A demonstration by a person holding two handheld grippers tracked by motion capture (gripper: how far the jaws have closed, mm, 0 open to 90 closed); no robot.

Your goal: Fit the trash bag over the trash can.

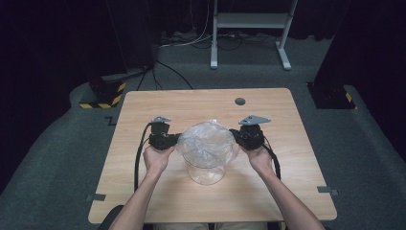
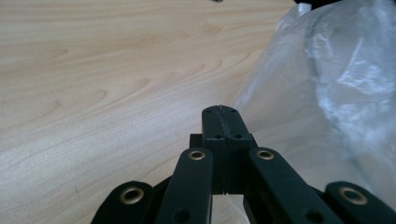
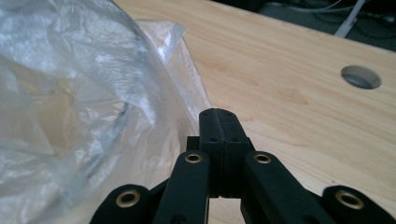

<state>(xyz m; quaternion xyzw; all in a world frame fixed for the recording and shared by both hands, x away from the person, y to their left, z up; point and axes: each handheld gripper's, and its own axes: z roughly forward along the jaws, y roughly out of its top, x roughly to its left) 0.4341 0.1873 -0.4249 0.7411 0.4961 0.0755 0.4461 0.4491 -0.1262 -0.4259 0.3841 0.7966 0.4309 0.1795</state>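
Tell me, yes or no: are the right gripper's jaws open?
No. In the right gripper view the right gripper has its jaws pressed together, beside the clear plastic bag.

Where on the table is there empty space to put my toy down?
Bare wood lies behind the plastic-lined clear container, toward the round hole, and along the near edge. The middle is crowded: the left claw and right claw flank it.

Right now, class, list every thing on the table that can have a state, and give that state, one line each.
Left gripper: fingers shut, nothing between them, beside the bag.
Right gripper: fingers shut, nothing between them, beside the bag.
Clear plastic bag: crumpled, draped over the container's top.
Clear container: upright on the table, its mouth covered by the bag.
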